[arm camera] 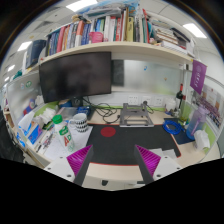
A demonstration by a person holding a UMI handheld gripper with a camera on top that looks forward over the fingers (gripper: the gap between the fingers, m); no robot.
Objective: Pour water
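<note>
1. Jaws spread wide around nothing, gripper (pixel 113 158) hovering over the dark mat (pixel 118 143).
2. Green-capped bottle (pixel 62 130) stands left on the table (pixel 120 172); I'd swing there, centring it first.

Matt black desk mat (pixel 118 146); glossy dark monitor (pixel 75 75); paper books (pixel 100 28); matt magenta gripper pads (pixel 148 158).

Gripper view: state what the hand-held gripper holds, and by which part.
Nothing is held. The hand-held gripper is open, its pink pads wide apart with only the dark mat on the desk between them.
</note>
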